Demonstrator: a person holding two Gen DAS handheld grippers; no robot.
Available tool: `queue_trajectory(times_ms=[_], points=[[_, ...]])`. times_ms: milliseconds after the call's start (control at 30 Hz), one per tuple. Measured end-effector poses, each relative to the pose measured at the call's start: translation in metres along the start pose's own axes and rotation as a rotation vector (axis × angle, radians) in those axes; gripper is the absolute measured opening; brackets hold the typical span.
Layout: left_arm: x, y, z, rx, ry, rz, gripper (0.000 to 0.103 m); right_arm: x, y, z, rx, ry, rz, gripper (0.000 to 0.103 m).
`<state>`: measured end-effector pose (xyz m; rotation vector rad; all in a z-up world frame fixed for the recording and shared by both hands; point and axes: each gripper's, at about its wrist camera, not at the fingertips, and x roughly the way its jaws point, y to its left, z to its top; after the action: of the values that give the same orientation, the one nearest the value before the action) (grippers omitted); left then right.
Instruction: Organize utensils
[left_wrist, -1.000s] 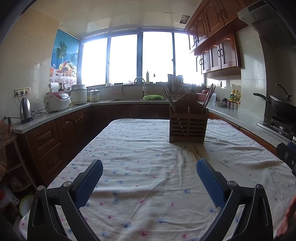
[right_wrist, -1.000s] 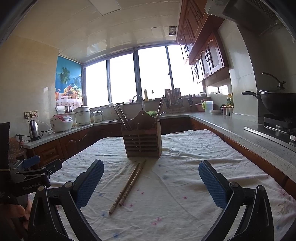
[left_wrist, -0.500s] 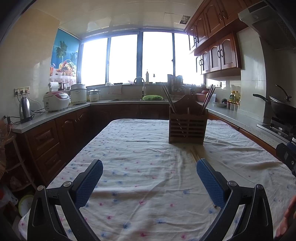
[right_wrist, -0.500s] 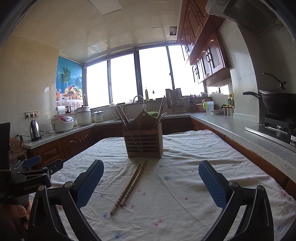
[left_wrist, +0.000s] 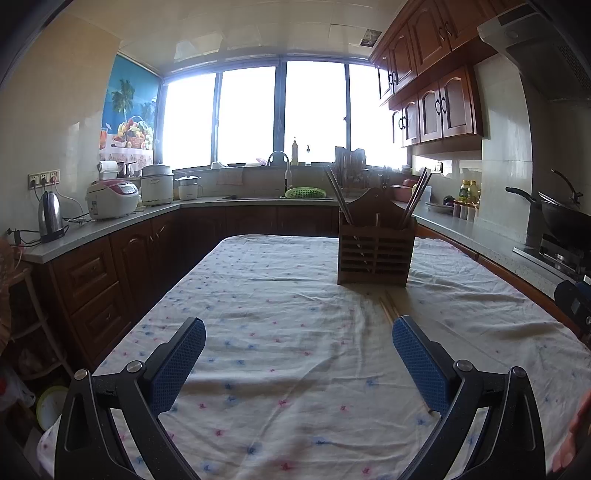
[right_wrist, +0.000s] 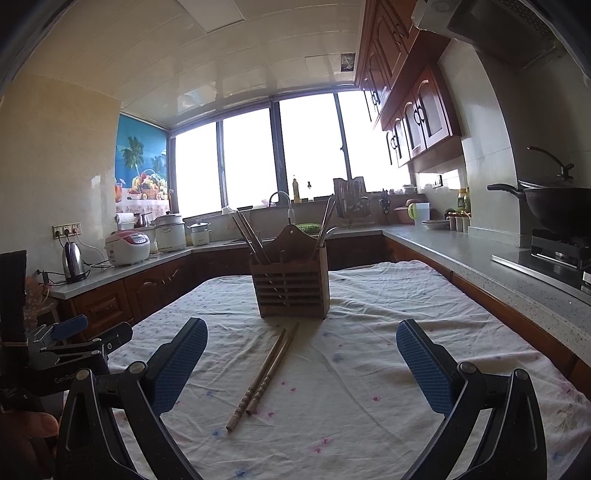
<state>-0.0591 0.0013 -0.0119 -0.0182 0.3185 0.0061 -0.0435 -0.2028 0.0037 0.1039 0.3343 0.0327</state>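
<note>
A slatted wooden utensil holder (right_wrist: 290, 284) (left_wrist: 373, 246) stands on the cloth-covered table (right_wrist: 369, 354), with several chopsticks leaning out of it. A pair of wooden chopsticks (right_wrist: 264, 376) lies flat on the cloth in front of the holder; in the left wrist view only their far ends (left_wrist: 386, 306) show behind the right finger. My right gripper (right_wrist: 301, 363) hovers open above the table, the loose chopsticks between its fingers in view. My left gripper (left_wrist: 299, 360) is open and empty over bare cloth, left of the holder, and appears at the left edge of the right wrist view (right_wrist: 70, 350).
Counters (left_wrist: 110, 225) run round the table on three sides, carrying a kettle (left_wrist: 50, 214), rice cookers (left_wrist: 112, 197) and a sink with a green basket (left_wrist: 306, 192). A wok (right_wrist: 557, 203) sits on the stove at right. A person's hand (right_wrist: 22, 435) holds the left gripper.
Both views have shifted slightly; the right gripper has eased a little closer to the loose chopsticks and holder. Both grippers stay open.
</note>
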Motion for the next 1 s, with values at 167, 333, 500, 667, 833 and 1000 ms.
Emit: queue_trajectory(times_ms=[167, 333, 500, 667, 833, 1000], points=[[0.0003, -0.0016, 0.0007, 0.001, 0.004, -0.001, 0.102, -0.0001, -0.0001, 0.0005, 0.001, 0.003, 0.001, 0.103], [-0.0027, -0.0035, 0.0026, 0.005, -0.006, -0.003, 0.102, -0.0013, -0.0015, 0.0025, 0.008, -0.005, 0.007, 0.103], [-0.0031, -0.0054, 0.0021, 0.006, -0.008, -0.005, 0.102, -0.0007, -0.0021, 0.0053, 0.017, -0.004, 0.016, 0.103], [-0.0026, -0.0065, 0.0024, 0.006, -0.004, -0.005, 0.102, -0.0009, -0.0015, 0.0078, 0.016, -0.003, 0.023, 0.103], [-0.0022, -0.0076, 0.0032, 0.008, 0.001, -0.003, 0.102, 0.0021, -0.0034, 0.0085, 0.024, 0.008, 0.026, 0.103], [-0.0011, -0.0090, 0.0047, 0.009, 0.004, -0.003, 0.102, 0.0036, -0.0040, 0.0089, 0.029, 0.014, 0.029, 0.103]])
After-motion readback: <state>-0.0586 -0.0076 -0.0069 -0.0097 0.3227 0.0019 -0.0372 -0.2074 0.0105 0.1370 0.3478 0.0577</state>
